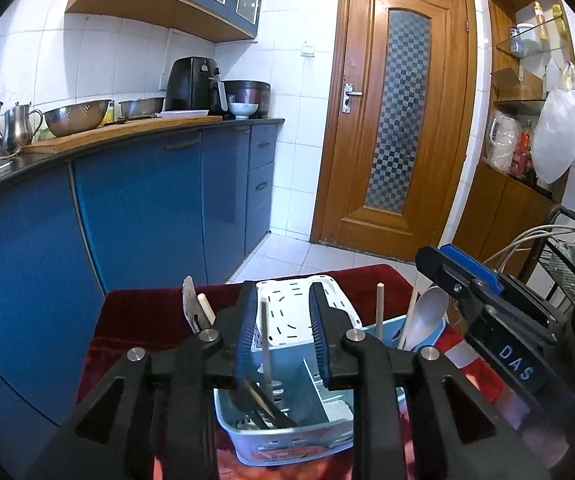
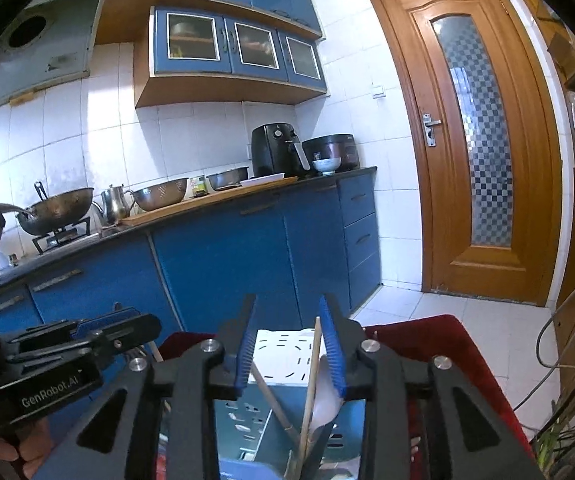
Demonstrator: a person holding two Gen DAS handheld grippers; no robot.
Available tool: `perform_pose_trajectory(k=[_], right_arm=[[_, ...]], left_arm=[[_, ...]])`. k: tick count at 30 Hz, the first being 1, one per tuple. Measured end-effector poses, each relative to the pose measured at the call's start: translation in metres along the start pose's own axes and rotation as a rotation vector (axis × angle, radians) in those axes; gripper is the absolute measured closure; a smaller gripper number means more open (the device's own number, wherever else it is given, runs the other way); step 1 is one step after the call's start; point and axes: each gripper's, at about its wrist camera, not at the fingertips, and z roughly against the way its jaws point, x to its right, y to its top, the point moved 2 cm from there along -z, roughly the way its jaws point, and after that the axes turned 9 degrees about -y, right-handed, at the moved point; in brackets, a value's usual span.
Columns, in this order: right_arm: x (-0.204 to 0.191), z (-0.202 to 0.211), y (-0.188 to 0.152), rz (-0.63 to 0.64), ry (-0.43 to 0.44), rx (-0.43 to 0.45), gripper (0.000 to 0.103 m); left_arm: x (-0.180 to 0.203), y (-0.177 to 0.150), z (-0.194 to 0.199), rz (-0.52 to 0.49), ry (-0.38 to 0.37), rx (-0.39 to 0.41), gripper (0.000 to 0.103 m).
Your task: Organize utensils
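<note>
Your right gripper [image 2: 291, 344] is open, a wooden chopstick [image 2: 312, 372] standing nearly upright between its fingers, just inside the right one. Your left gripper [image 1: 281, 332] is also open, a thin stick [image 1: 265, 344] upright between its fingers above the blue caddy [image 1: 287, 436].

We see a pale blue, smooth plastic utensil caddy [image 1: 287, 436] sitting on a deep red, plush cloth [image 1: 135, 320] with a soft nap. Just behind the caddy, a white slotted plastic basket [image 1: 287, 312] looks matt. Inside the caddy stand pale, unvarnished wooden chopsticks [image 1: 379, 308] and a glossy white spoon [image 1: 427, 316]. Well beyond the caddy, the varnished wooden door [image 1: 391, 120] shines, and a perforated steel colander [image 1: 77, 117] gleams.
</note>
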Motion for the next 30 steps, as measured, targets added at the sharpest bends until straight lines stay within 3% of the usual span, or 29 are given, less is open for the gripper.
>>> perform_pose_trajectory(k=[15,30], right_arm=[[0.002,0.066,0.014,-0.067,0.067,-0.049,0.061],[-0.015,0.143,-0.004,-0.033,0.149,-0.229,0.061]], left_arm=[[0.015,-0.004,0.06,0.0,0.019,0.0,0.076],[0.022,-0.03,0.133,0.035,0.069,-0.041,0.066]])
